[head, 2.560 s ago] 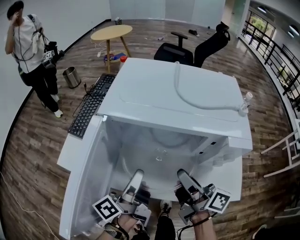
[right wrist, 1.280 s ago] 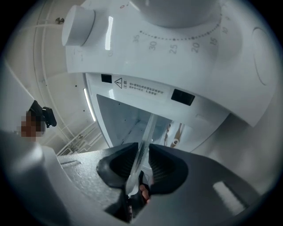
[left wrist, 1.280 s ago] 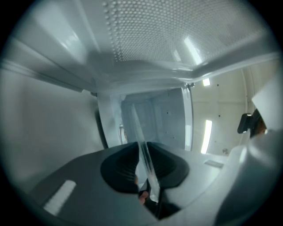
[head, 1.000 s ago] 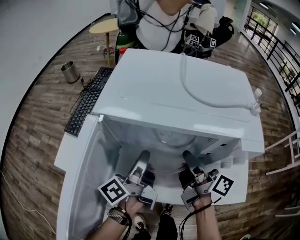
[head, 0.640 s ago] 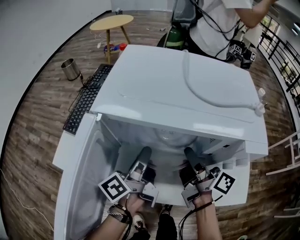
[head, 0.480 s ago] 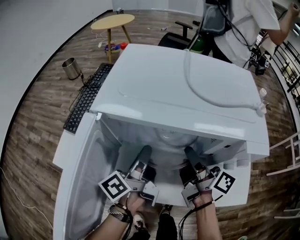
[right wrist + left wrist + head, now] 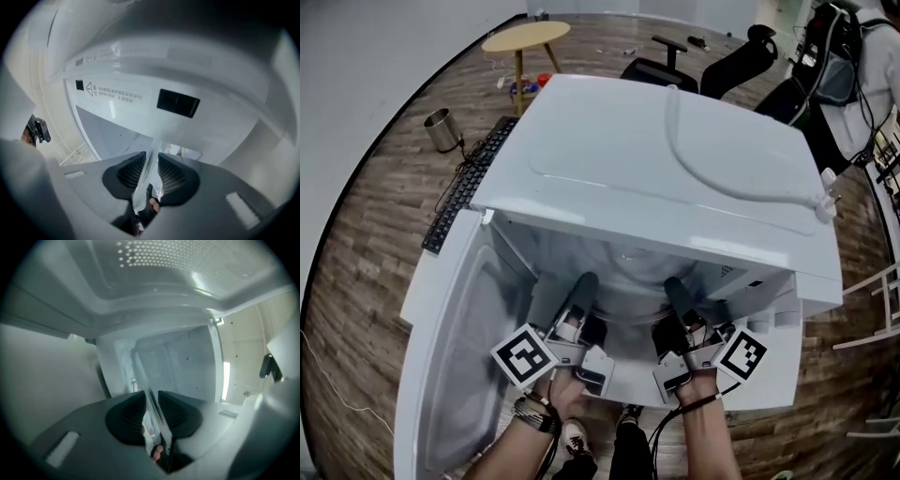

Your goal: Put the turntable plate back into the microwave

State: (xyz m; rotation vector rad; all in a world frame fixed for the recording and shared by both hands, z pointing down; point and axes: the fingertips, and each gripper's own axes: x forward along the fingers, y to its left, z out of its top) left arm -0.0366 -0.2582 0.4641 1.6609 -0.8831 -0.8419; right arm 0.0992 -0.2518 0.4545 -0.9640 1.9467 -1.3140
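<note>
Left gripper and right gripper advanced deeper into microwave. Left jaws just opened, right also released. Turntable plate rim left loose between both. Level, straight withdrawal advised.

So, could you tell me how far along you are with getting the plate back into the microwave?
Done: the microwave has its door open and the plate is inside it. In hand: its rim lies between the jaws of the left gripper, which have just been opening, and of the right gripper, seemingly loose too. Left: draw both grippers out; whether the plate sits properly, I cannot see.
</note>
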